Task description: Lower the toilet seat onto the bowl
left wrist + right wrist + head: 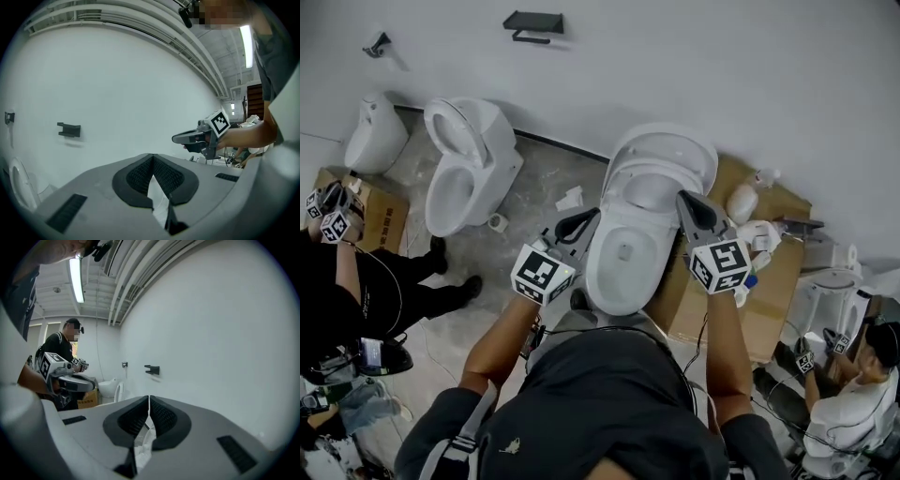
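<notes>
A white toilet (605, 281) stands on cardboard in front of me, in the middle of the head view. Its seat and lid (670, 155) are raised and lean back toward the white wall. My left gripper (584, 218) hovers at the bowl's left side, shut and holding nothing. My right gripper (685, 199) hovers at the bowl's right side, just below the raised seat, also shut and holding nothing. Neither touches the seat. In the left gripper view the jaws (153, 156) meet at the tips, with the right gripper (180, 138) beyond. The right gripper view shows its jaws (149, 397) together.
A second toilet (469, 173) and a white fixture (370, 131) stand at the left by the wall. Cardboard boxes (773, 281) lie right of the bowl. A person (356, 281) with grippers stands at the left, another person (862, 384) crouches at the lower right. A black bracket (534, 23) hangs on the wall.
</notes>
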`<state>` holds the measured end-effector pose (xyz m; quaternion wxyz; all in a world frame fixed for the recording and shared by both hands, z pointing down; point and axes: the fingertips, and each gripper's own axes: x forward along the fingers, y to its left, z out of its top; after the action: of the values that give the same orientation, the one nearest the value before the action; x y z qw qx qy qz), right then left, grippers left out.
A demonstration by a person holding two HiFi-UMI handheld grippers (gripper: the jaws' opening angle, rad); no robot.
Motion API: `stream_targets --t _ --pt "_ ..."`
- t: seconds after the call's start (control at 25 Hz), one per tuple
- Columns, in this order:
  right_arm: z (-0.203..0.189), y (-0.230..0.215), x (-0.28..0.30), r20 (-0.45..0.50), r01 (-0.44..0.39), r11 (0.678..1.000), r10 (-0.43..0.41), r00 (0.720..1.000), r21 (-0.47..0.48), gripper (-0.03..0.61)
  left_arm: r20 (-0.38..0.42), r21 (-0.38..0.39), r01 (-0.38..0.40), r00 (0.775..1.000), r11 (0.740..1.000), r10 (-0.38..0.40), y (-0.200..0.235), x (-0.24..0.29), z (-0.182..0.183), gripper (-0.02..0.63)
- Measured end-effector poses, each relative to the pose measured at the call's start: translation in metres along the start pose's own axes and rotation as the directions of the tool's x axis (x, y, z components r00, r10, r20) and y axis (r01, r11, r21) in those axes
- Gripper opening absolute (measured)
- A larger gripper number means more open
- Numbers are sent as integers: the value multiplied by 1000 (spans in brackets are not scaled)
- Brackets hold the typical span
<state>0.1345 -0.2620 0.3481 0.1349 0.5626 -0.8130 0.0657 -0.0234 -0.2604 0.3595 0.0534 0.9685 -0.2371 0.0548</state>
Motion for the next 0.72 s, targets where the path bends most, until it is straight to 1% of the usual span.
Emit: stream_targets --t 0.12,0.2,0.24,0.32,0.36,0.52,0.72 --pt "-24 -32 19 -55 2 1000 -3 998 -26 9 -30 -8 -3 1000 1000 3 -2 13 -9 3" --pt "-43 -50 33 -104 2 998 -9 994 -67 11 -45 -23 -13 999 1000 12 -2 17 -17 3" --pt "-53 -57 41 -129 0 996 -11 992 -85 25 -56 -28 -18 998 999 17 -2 18 -22 3" --pt "-72 -69 57 -177 -10 994 -8 984 -105 140 -80 -39 -28 997 999 25 -2 17 -32 3" --pt "-81 -75 64 -198 -15 993 -8 980 -114 152 -90 -42 -33 996 999 29 -2 16 -36 3" --pt "-111 -91 93 -265 -45 984 -2 964 -174 155 -120 -54 -63 991 997 56 2 7 -52 3" --pt "-150 -107 125 -364 -76 972 -12 931 -224 166 -154 -69 -93 985 993 81 10 -4 -69 3"
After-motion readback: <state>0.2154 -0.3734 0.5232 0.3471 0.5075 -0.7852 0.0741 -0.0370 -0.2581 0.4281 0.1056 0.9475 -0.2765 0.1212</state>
